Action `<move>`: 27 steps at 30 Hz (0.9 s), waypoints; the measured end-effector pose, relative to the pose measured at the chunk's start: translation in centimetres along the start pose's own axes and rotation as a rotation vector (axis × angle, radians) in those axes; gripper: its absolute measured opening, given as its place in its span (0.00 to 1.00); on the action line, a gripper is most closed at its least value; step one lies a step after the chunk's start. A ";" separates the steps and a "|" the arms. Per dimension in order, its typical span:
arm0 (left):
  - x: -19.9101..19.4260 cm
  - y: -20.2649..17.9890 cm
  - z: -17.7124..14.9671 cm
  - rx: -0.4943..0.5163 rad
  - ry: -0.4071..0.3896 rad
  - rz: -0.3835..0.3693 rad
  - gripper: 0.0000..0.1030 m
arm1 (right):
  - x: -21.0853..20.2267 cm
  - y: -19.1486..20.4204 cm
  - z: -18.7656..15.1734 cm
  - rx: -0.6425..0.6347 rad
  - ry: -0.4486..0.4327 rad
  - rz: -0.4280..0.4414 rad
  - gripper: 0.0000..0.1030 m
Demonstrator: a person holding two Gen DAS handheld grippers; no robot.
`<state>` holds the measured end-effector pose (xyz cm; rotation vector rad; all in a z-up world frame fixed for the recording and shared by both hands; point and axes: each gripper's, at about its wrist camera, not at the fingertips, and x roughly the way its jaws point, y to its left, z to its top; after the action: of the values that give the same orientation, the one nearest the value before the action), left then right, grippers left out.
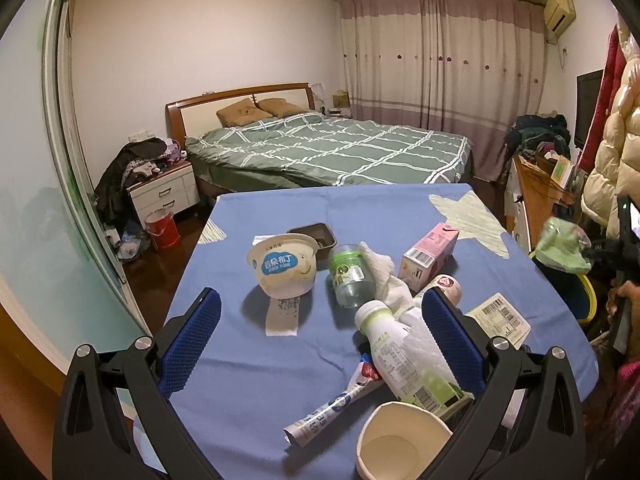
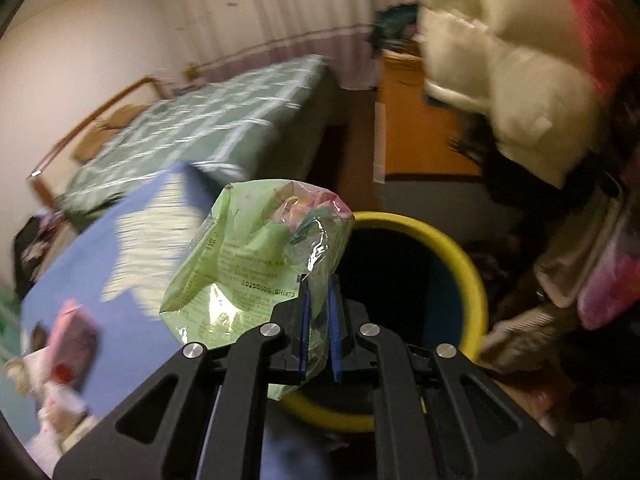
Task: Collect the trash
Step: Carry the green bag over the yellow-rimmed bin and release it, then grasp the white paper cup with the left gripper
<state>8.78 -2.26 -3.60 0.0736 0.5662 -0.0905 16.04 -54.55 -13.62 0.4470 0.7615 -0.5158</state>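
Note:
My right gripper (image 2: 319, 292) is shut on a crumpled green plastic wrapper (image 2: 248, 256), held just over the near rim of a yellow-rimmed bin (image 2: 472, 276) beside the table. The left wrist view shows that wrapper (image 1: 562, 246) off the table's right edge. My left gripper (image 1: 320, 304) is open above the blue tablecloth (image 1: 248, 360). Between and ahead of its fingers lie a white-green bottle (image 1: 404, 356), a paper cup (image 1: 396, 440), a rolled wrapper (image 1: 332, 404), a clear jar (image 1: 350, 276), a pudding cup (image 1: 284, 266), a pink carton (image 1: 430, 254) and a tissue (image 1: 388, 276).
A dark tray (image 1: 314, 236) and a barcode label (image 1: 500, 318) also lie on the cloth. A bed (image 1: 328, 148) stands beyond the table, a nightstand (image 1: 164, 192) and red bucket (image 1: 162, 230) at left. A desk (image 1: 536, 196) and a puffy coat (image 1: 612, 152) crowd the right.

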 end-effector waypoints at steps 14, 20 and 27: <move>-1.6 -0.6 -0.8 0.019 0.003 -0.054 0.96 | 4.4 -4.1 -0.7 0.029 0.067 -0.154 0.44; -3.0 -1.4 -2.1 0.061 -0.002 -0.125 0.96 | 2.1 -3.7 -1.4 0.022 0.043 -0.120 0.48; -5.3 -2.8 -4.7 0.142 0.004 -0.221 0.96 | -0.7 -2.3 -2.3 -0.009 -0.003 -0.083 0.53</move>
<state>1.54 -4.29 -4.90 0.1497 0.5696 -0.3458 13.06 -54.90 -15.01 0.4079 0.7817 -0.5901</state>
